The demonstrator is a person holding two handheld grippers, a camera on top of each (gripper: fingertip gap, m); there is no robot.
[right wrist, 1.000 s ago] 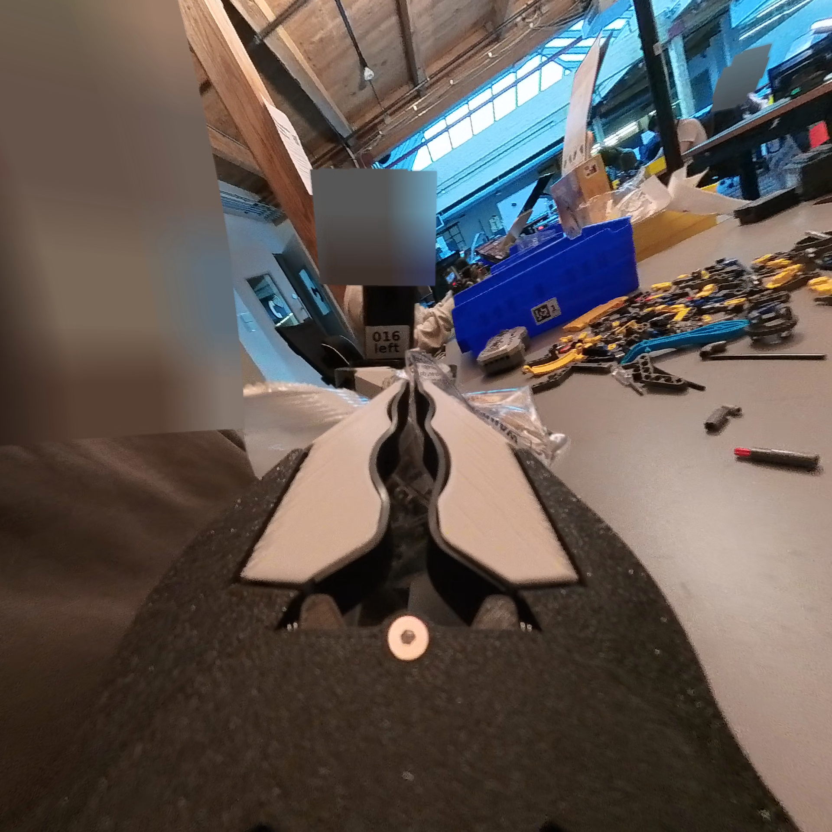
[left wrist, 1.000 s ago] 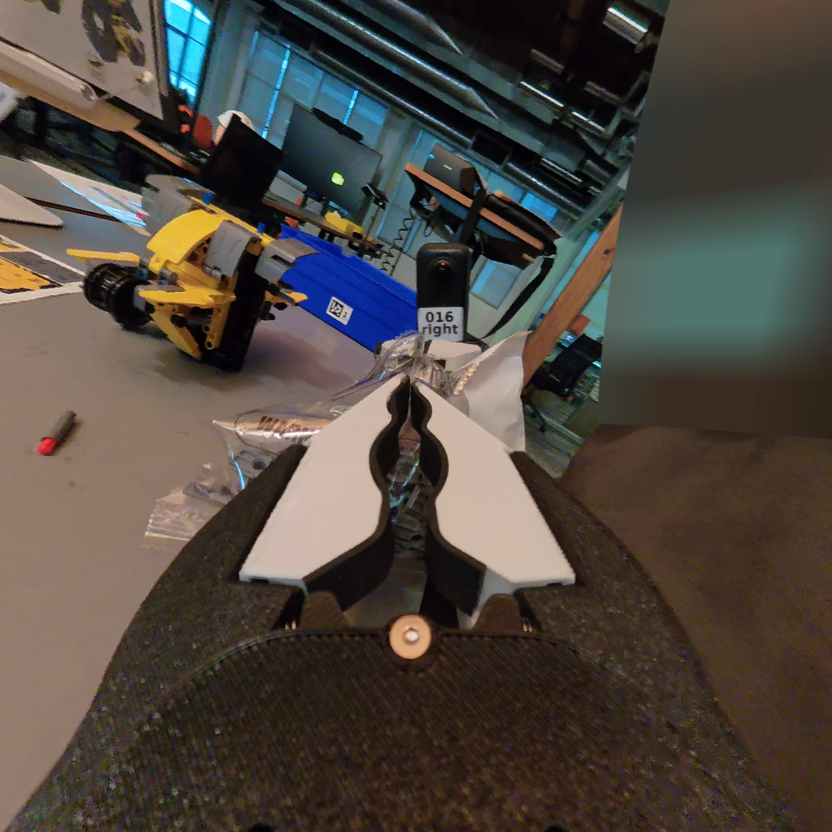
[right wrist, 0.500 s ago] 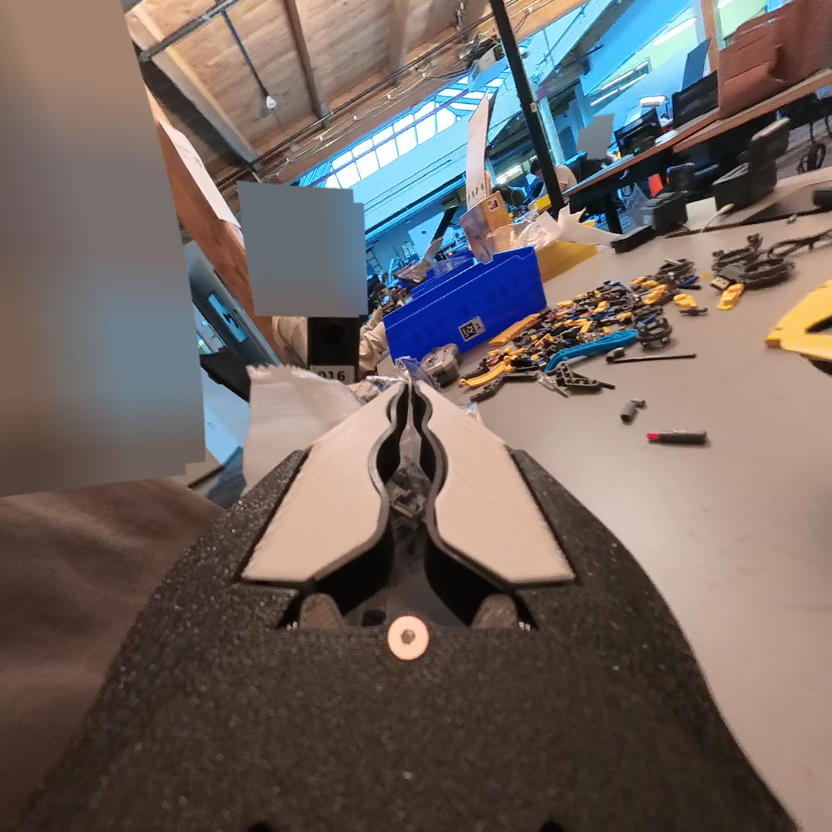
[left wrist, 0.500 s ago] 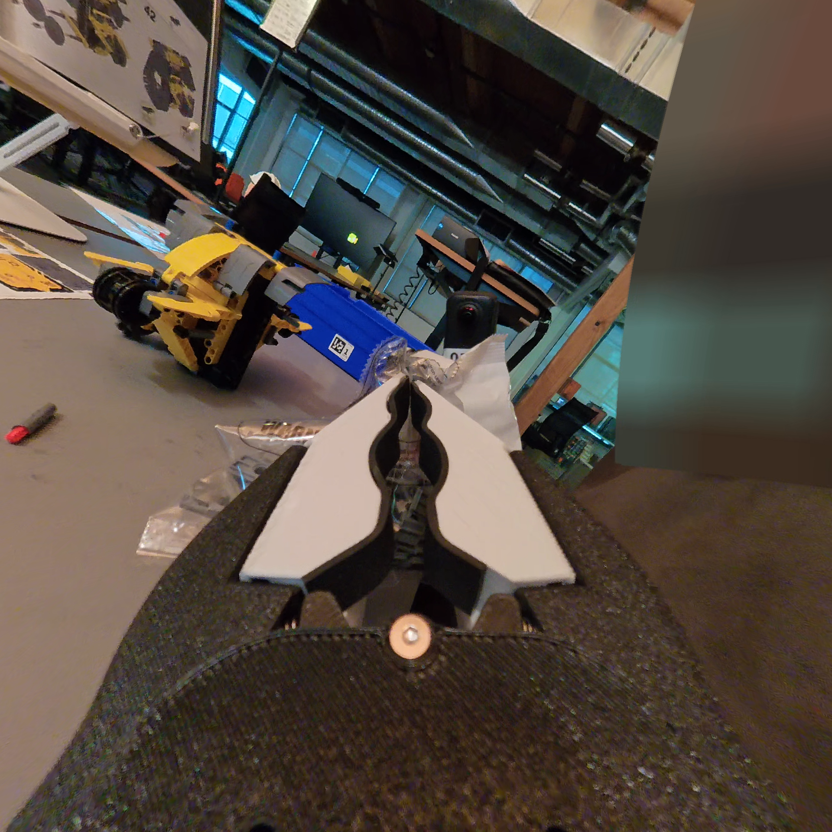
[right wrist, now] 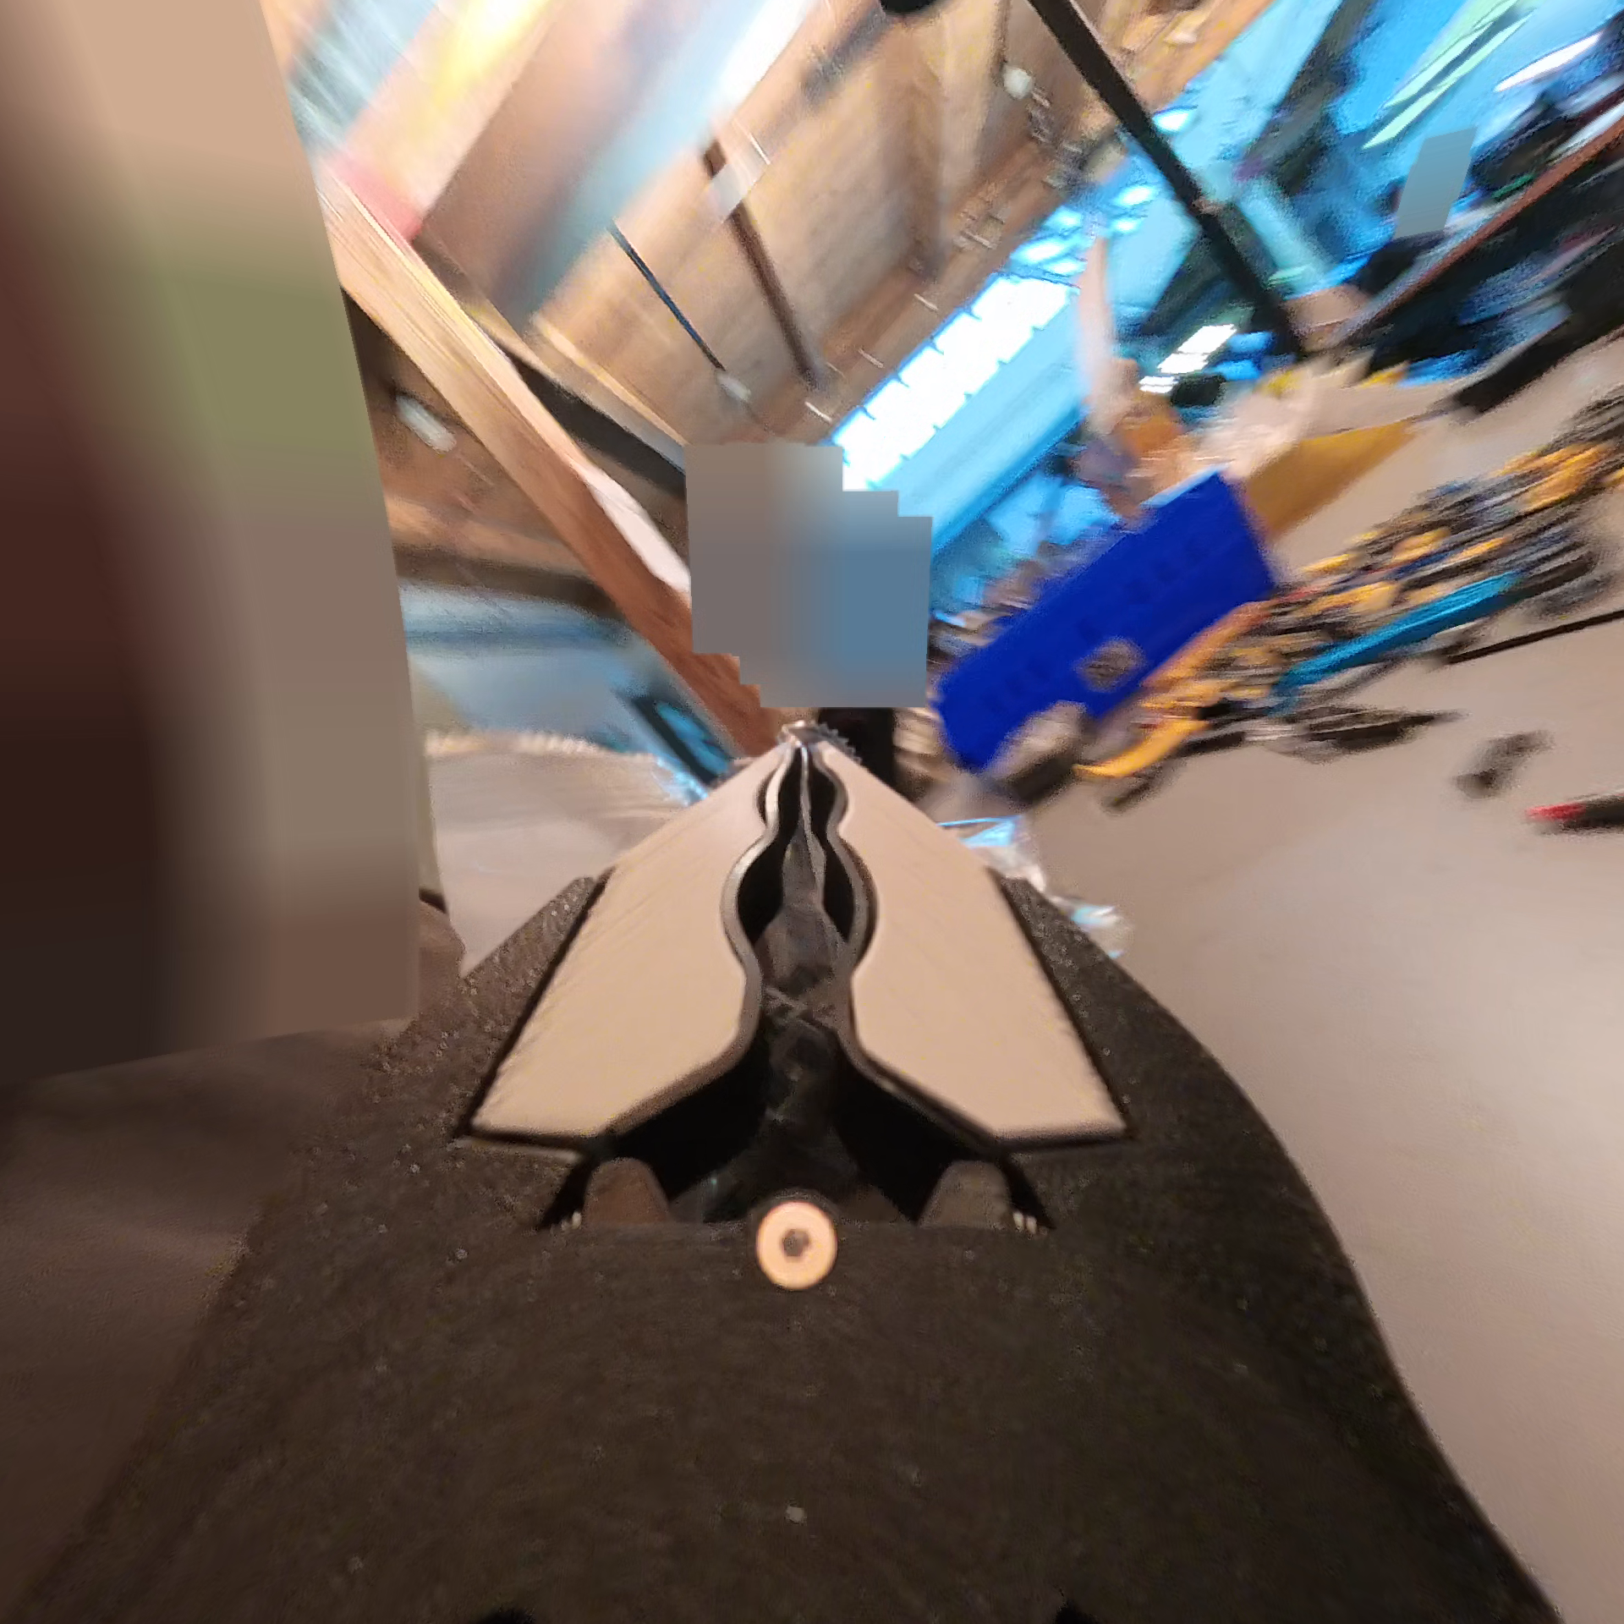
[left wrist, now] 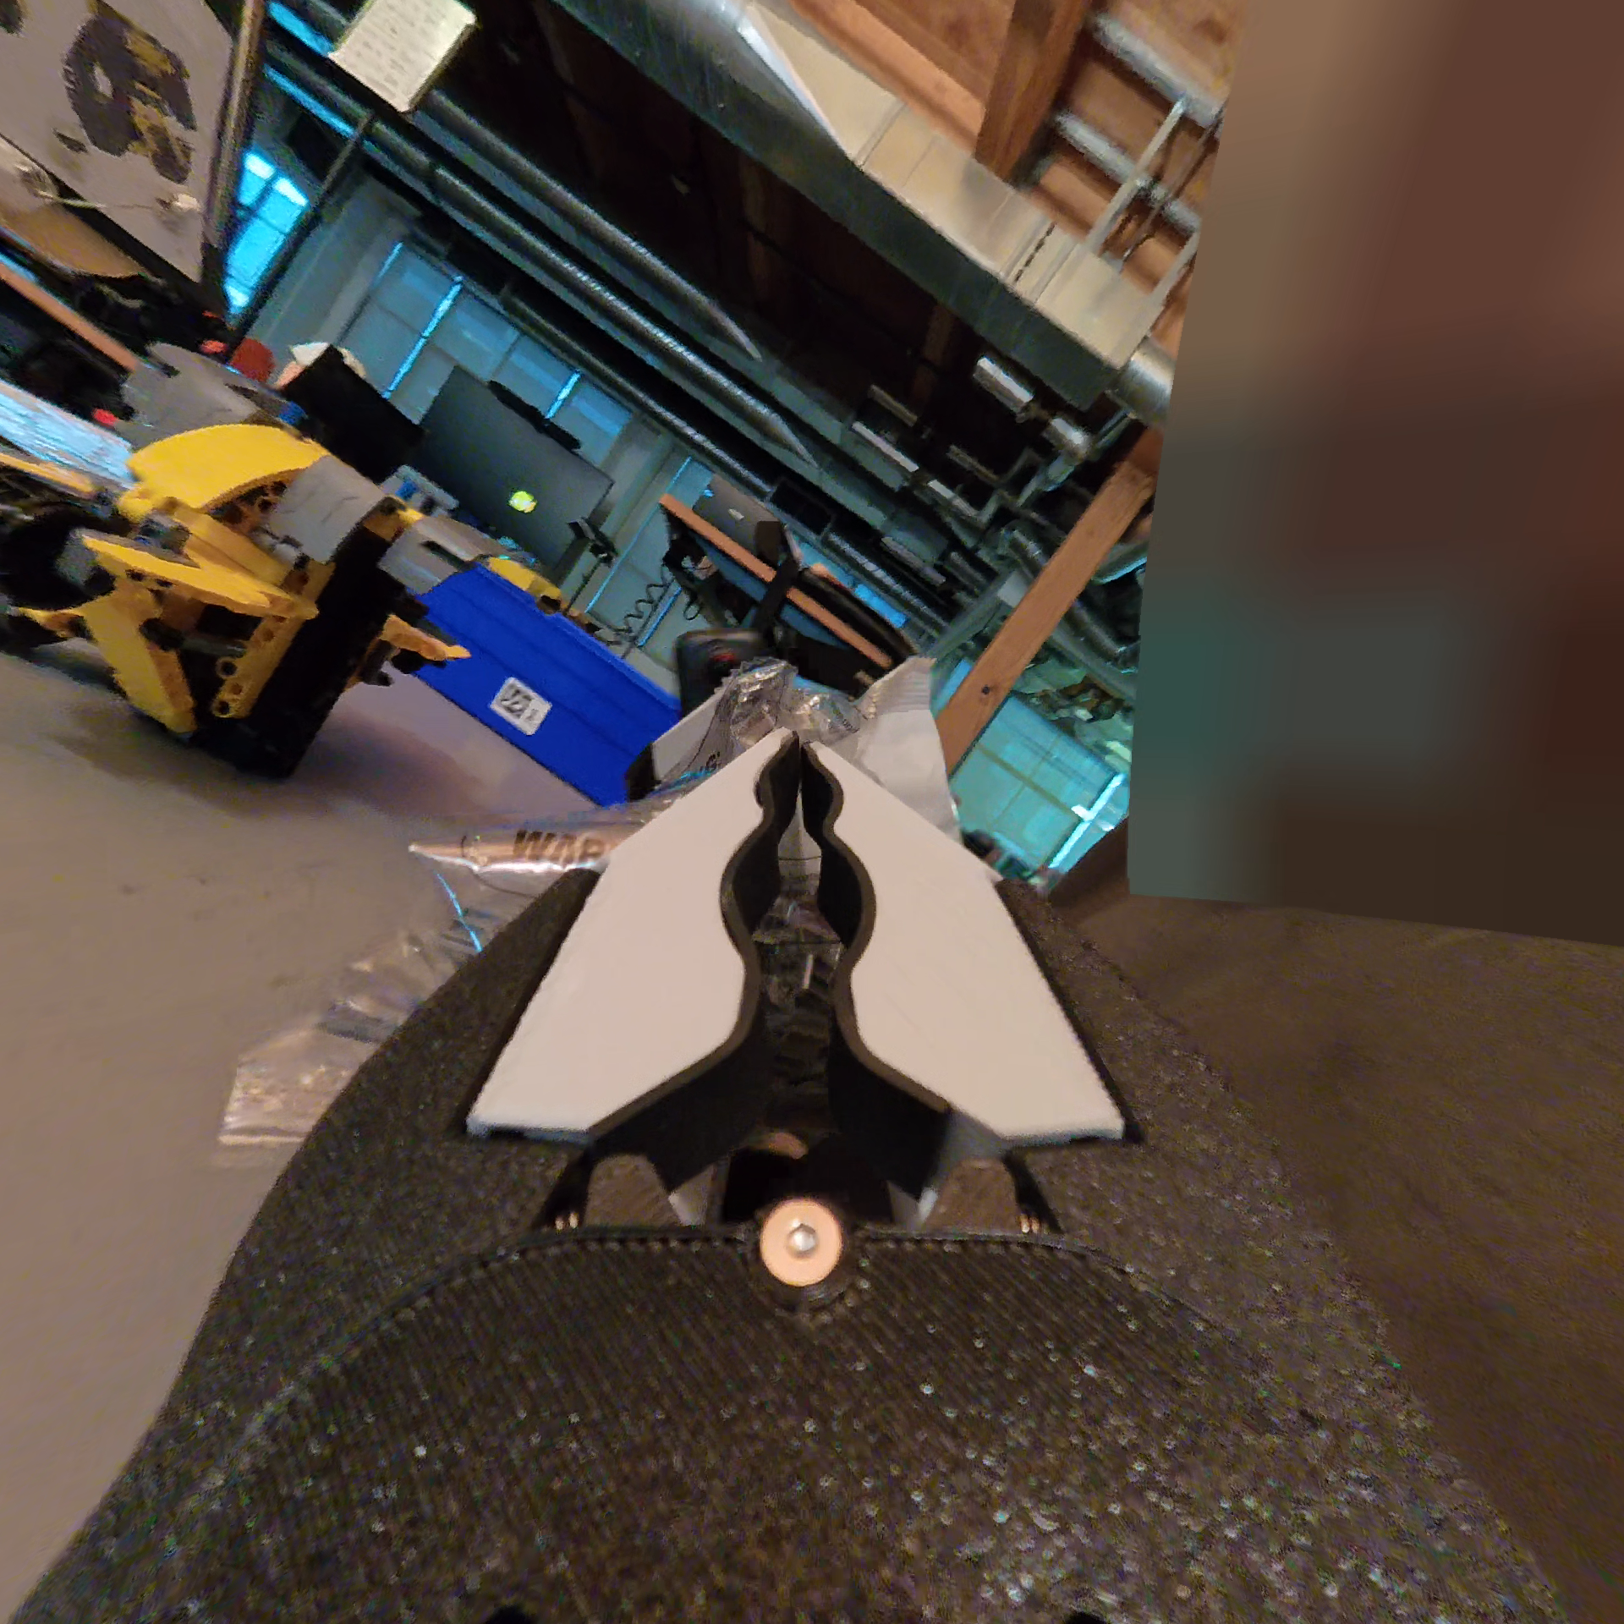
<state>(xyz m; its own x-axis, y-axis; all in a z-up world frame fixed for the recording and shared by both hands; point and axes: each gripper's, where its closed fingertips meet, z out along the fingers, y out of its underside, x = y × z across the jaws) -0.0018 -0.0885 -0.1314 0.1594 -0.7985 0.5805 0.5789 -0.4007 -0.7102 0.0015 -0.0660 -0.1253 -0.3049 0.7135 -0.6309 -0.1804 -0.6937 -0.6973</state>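
1. A yellow-and-black brick-built model [left wrist: 237, 606] stands on the grey table [left wrist: 176, 879].
2. A blue bin [left wrist: 545, 677] sits just behind it.
3. Loose yellow and black parts [right wrist: 1424, 580], blurred, lie scattered beside the blue bin [right wrist: 1107, 633].
4. A red-tipped marker [right wrist: 1573, 808] lies apart.

A workshop hall with timber beams [left wrist: 1028, 79], metal ducts [left wrist: 993, 220], tall blue-lit windows [left wrist: 422, 325] and grey tabletop [left wrist: 176, 879].

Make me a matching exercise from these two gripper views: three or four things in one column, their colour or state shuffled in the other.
Things:
1. left gripper
2. storage bin
3. brick-built model
4. table

Colour or state:
A. blue
B. grey
C. shut on clear plastic bag
D. yellow and black

Pairs: 1-C, 2-A, 3-D, 4-B
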